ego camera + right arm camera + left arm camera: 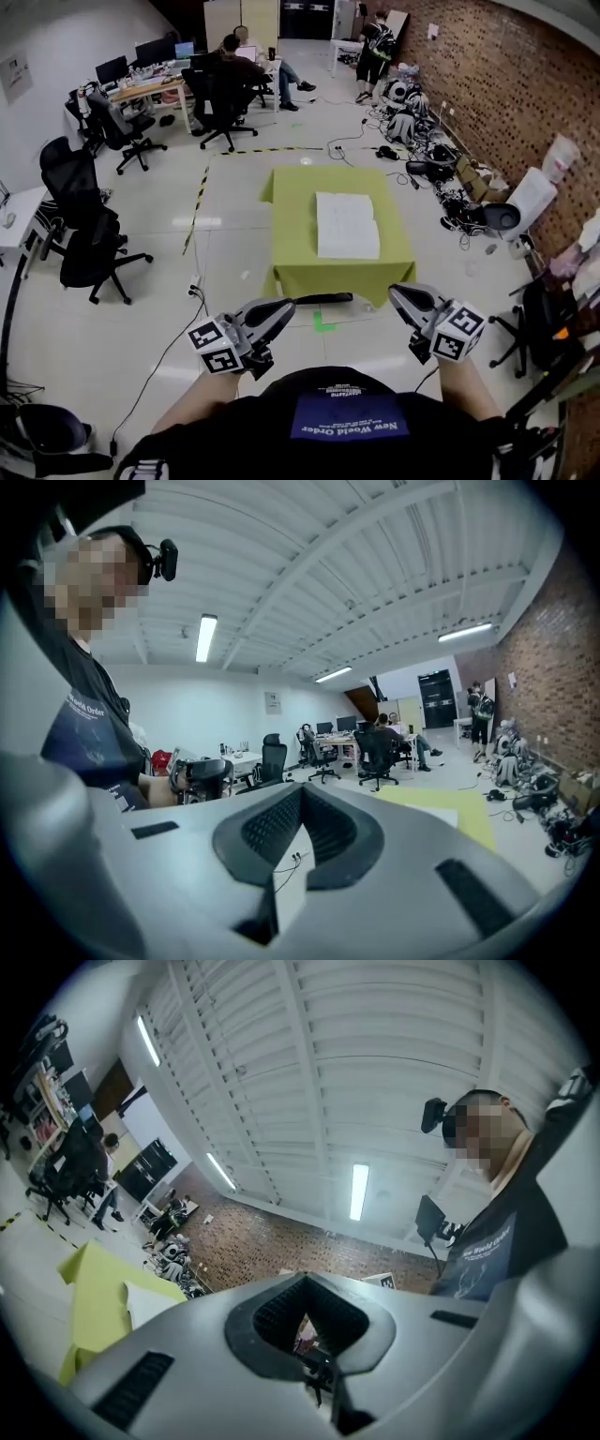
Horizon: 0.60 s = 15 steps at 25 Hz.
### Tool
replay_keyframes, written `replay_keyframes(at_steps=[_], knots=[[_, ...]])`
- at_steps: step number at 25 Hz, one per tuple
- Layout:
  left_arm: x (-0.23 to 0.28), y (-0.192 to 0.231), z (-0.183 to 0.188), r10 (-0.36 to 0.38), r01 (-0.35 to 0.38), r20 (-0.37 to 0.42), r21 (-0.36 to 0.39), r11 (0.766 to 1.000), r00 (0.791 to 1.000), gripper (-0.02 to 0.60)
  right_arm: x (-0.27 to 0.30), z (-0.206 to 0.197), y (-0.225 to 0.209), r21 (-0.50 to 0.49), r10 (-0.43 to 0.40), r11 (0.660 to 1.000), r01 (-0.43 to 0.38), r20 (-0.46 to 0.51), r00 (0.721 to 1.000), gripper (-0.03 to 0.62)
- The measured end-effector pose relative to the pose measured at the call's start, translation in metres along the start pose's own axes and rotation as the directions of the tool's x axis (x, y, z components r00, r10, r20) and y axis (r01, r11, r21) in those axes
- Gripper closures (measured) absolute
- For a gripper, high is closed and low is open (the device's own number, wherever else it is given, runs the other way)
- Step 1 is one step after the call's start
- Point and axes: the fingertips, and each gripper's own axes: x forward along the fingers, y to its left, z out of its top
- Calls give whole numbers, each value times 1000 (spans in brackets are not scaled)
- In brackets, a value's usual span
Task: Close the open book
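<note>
1. Book (347,225): lay open, white pages up, on the yellow-green table (291,216), about mid-top and a little right of centre.
2. Stretched with its long axis running near to far, short edges toward the table's near and far edges, roughly square to the top. Could not make out the spine line with any certainty.
3. Showed again in the left gripper view as a white patch (150,1302) on the same table (89,1283), low at the left.
4. Left gripper (284,307): held low over the floor, close to the person's body, on the near side of the table and well apart from the book, tip aimed toward the far right. Seen along its own jaws (305,1288): pressed together, with nothing between them.
5. Right gripper (398,293): held likewise near the body, at the right, tip aimed toward the far left, well apart from the book. Seen along its own jaws (300,794): closed on each other, nothing gripped.
6. Counted: one book, one table, two grippers.
7. Counted also at least four black office chairs (94,248), mostly at the left and far left, and one strip of yellow-black tape (200,192) on the floor left of the table.
8. Noted one brick wall (506,84) along the right.
</note>
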Motion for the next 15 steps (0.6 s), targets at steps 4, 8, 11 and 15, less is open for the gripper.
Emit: replay_keyframes(at_steps=[4, 8, 11, 15], knots=[[10, 24, 2, 23, -23, -9, -20, 1000, 1000, 577, 12, -5, -25, 32, 1, 999, -1, -7, 1000, 609], [35, 39, 2, 65, -65, -4, 0, 998, 998, 577, 22, -11, -61, 49, 52, 997, -52, 0, 999, 609], [67, 50, 11, 114, -114, 16, 43, 993, 993, 577, 32, -1, -97, 33, 124, 992, -124, 15, 992, 609], [109, 53, 17, 166, -171, 65, 78, 982, 984, 577, 35, 20, -144, -9, 217, 976, -217, 33, 976, 609]])
